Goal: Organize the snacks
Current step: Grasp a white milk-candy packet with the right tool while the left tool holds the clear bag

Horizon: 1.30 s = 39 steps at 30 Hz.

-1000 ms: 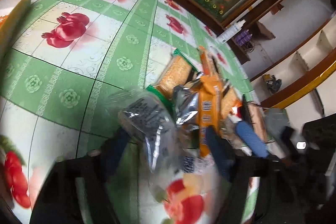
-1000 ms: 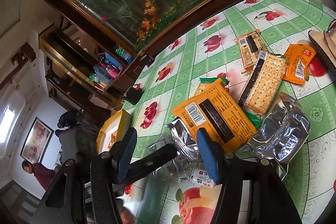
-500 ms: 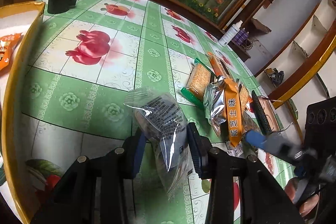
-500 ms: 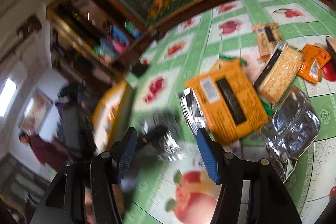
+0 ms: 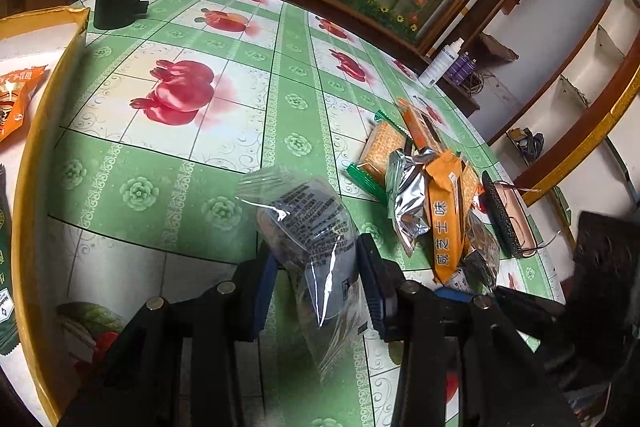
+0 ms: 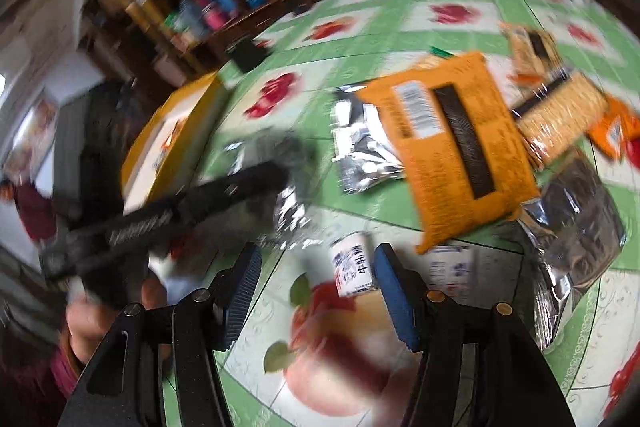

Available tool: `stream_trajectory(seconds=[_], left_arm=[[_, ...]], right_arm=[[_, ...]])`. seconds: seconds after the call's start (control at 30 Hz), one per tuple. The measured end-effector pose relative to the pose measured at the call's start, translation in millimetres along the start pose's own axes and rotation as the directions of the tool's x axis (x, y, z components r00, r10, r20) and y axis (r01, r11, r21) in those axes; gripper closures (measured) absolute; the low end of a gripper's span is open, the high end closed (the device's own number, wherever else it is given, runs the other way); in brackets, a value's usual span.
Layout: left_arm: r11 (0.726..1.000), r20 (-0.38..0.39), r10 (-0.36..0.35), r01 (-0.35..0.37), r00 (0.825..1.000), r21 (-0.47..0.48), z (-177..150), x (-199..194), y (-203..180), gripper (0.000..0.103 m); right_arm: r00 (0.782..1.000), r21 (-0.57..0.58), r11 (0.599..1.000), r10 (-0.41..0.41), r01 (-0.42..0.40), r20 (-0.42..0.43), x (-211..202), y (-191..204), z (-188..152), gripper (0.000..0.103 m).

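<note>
Between the blue pads of the left gripper [image 5: 316, 281] a clear-wrapped snack packet [image 5: 308, 223] is clamped and held up off the tablecloth [image 5: 180, 163]; its jaws have just been closing on the packet. To the left of that gripper lies the yellow-rimmed tray [image 5: 48, 99], where an orange packet [image 5: 16, 99] is already placed and another pack shows only at the frame edge, so some sorting is judged done. To the right of it a heap is left unsorted: a silver bag [image 5: 404, 199], an orange pack [image 5: 446, 223] and cracker packs [image 5: 384, 147]. The right gripper [image 6: 316, 287] is held with its jaws apart and nothing pressed between them, low over a small white packet [image 6: 352, 267]; that view is blurred. Most of the pile is judged still to be moved
</note>
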State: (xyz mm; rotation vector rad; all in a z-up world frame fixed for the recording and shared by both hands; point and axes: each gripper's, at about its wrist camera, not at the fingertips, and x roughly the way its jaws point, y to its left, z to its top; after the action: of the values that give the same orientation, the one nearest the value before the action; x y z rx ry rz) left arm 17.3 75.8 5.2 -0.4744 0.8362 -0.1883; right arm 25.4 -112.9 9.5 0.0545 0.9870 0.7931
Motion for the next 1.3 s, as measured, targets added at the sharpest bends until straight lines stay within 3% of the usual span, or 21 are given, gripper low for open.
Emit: stream_trajectory(seconds=[0.13, 0.27, 0.9, 1.3], left_arm=[[1.0, 0.002, 0.005, -0.005, 1.0, 0.003, 0.4, 0.0, -0.3, 0.064], [1.0, 0.008, 0.007, -0.007, 1.0, 0.012, 0.6, -0.5, -2.2, 0.065], [0.997, 0.075, -0.052, 0.047, 0.996, 0.065, 0.6, -17.7, -16.6, 0.067], [0.992, 0.153, -0.124, 0.119, 0.98, 0.043, -4.5, -61.8, -11.7, 0.067]], right_arm=[[0.995, -0.085, 0.991, -0.103, 0.102, -0.009, 7.3, 10.6, -5.8, 0.06], [0.989, -0.102, 0.984, -0.149, 0.148, 0.003, 7.5, 11.1, -7.8, 0.081], [0.981, 0.045, 0.994, -0.101, 0.095, 0.166, -23.4, -3.6, 4.9, 0.082], [0.971, 0.023, 0.995, -0.101, 0.098, 0.216, -24.8, 7.4, 7.3, 0.082]])
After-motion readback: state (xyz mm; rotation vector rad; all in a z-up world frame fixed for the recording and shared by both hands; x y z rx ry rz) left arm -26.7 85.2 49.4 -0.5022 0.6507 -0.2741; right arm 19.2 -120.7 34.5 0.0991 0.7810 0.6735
